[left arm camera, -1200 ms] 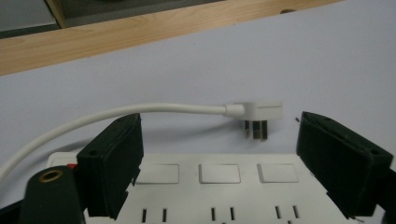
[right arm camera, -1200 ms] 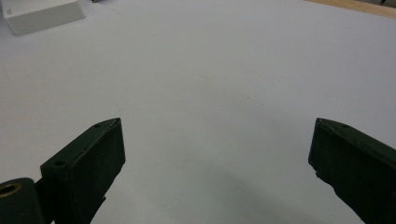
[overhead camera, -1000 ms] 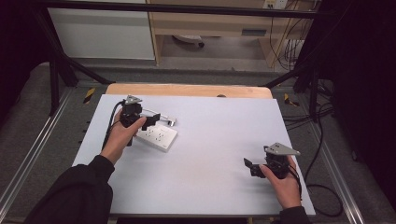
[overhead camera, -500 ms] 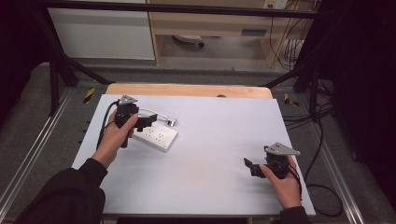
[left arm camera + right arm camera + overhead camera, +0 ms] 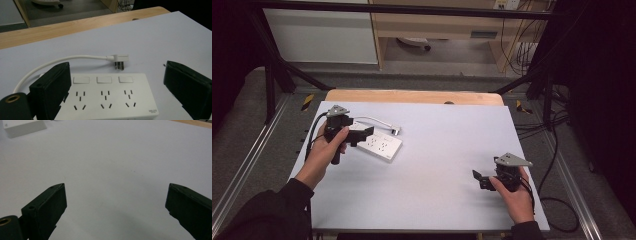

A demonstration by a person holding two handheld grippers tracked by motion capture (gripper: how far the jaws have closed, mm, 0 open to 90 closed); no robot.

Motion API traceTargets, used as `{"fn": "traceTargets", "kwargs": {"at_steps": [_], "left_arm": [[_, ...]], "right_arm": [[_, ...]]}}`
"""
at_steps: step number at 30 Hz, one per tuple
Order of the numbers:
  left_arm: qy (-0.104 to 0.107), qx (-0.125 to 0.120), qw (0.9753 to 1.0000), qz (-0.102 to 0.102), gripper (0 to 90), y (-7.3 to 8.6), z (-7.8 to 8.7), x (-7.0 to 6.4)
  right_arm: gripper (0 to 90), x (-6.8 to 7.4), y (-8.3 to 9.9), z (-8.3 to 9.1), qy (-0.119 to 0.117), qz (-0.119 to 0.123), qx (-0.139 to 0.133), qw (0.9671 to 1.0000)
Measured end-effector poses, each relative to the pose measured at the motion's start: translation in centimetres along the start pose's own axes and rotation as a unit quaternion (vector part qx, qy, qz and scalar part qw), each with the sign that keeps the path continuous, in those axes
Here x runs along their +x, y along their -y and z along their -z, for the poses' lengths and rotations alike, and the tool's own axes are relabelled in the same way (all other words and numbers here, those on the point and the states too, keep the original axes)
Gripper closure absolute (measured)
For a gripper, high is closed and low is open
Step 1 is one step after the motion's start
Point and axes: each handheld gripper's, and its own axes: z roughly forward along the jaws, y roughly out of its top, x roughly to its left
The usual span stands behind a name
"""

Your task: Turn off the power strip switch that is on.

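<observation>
Left gripper [image 5: 362,135] over near-left end of white power strip [image 5: 379,145], jaws wide apart, nothing held. Strip lies flat on white table [image 5: 437,150], left of centre; plug [image 5: 120,60] just behind it. Right gripper [image 5: 479,180] near right edge, jaws spread, empty.

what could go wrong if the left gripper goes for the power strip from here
1. The left gripper is open above the power strip, one jaw overlapping its end; closing unevenly could skid the strip over the smooth table.
2. The cord curls loose beside the strip with its plug lying free; lifting could drag or swing it.
3. The right gripper sits far off, so it likely can't steady anything.
</observation>
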Motion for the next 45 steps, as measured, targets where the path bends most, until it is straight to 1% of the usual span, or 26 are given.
{"fn": "traceTargets", "kwargs": {"at_steps": [4, 7, 15, 19, 21, 27, 29, 31, 37, 42, 43, 45], "left_arm": [[-0.001, -0.011, 0.9999, 0.007, 7.6, 0.5, 1.1, 0.0], [0.0, -0.017, 0.9998, 0.008, 7.6, 0.9, 1.8, -0.1], [0.003, -0.017, 0.9999, 0.001, 7.6, 1.8, 3.5, -0.3], [0.001, -0.018, 0.9998, 0.004, 7.6, 2.2, 4.2, -0.3], [0.001, -0.022, 0.9997, 0.006, 7.6, 2.6, 4.7, -0.2], [0.0, -0.027, 0.9996, 0.007, 7.6, 3.5, 6.0, -0.1], [-0.005, -0.029, 0.9996, 0.006, 7.4, 3.8, 6.4, 0.1], [-0.01, -0.03, 0.9995, 0.007, 6.8, 4.1, 6.7, 0.3], [-0.011, -0.027, 0.9995, 0.013, 6.7, 5.1, 7.4, 0.8], [-0.01, -0.027, 0.9995, 0.011, 6.7, 5.8, 7.9, 0.8], [-0.01, -0.026, 0.9996, 0.009, 6.7, 5.9, 8.0, 0.8], [-0.008, -0.027, 0.9996, 0.01, 6.7, 6.1, 8.1, 0.7]], "right_arm": [[3.9, 0.0, 0.0, 0.0, 0.0, 0.0, 0.001, 1.0], [3.9, 0.0, 0.0, 0.0, 0.0, 0.0, 0.001, 1.0], [3.8, 0.0, 0.1, -0.1, 0.001, 0.0, 0.003, 1.0], [3.9, 0.0, 0.1, 0.0, 0.0, 0.001, 0.003, 1.0], [3.9, -0.1, 0.1, 0.0, 0.0, 0.0, 0.002, 1.0], [3.9, -0.1, 0.2, 0.1, 0.0, 0.0, 0.004, 1.0], [3.9, -0.1, 0.3, 0.1, 0.001, -0.001, 0.005, 1.0], [3.9, -0.2, 0.3, 0.1, 0.001, 0.0, 0.006, 1.0], [3.9, -0.2, 0.3, 0.2, 0.0, -0.001, 0.006, 1.0], [3.8, -0.2, 0.5, 0.4, 0.003, -0.001, 0.004, 1.0], [3.8, -0.2, 0.5, 0.5, 0.002, -0.004, 0.005, 1.0], [3.8, -0.2, 0.6, 0.7, 0.003, 0.0, 0.004, 1.0]]}}
